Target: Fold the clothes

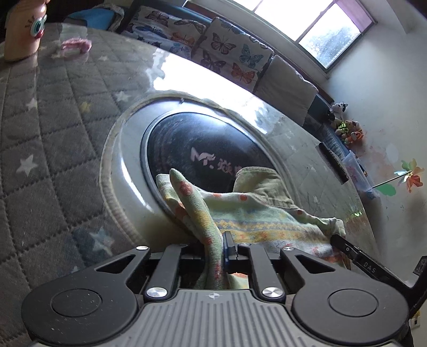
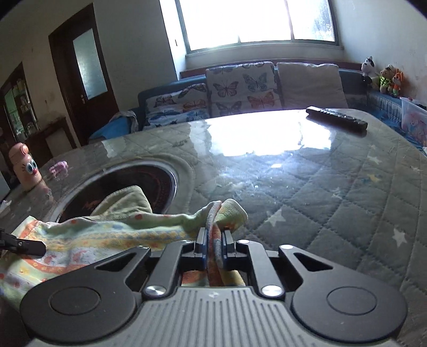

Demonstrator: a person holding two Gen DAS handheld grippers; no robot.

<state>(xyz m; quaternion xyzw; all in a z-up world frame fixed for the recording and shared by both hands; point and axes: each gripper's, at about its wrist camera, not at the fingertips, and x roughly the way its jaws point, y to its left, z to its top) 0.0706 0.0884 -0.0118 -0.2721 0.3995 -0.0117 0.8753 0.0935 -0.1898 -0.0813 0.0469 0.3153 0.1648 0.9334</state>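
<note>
Right wrist: glass-topped quilted table, sofa behind.

Backlit window, tabletop glare, fisheye warp

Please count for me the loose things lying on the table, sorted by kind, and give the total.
Patterned garment: 1, held by both grippers
Remote control: 1
Pink bottle with cartoon eyes: 1
Small pink item: 1, too blurred to name
Total: 4
</note>
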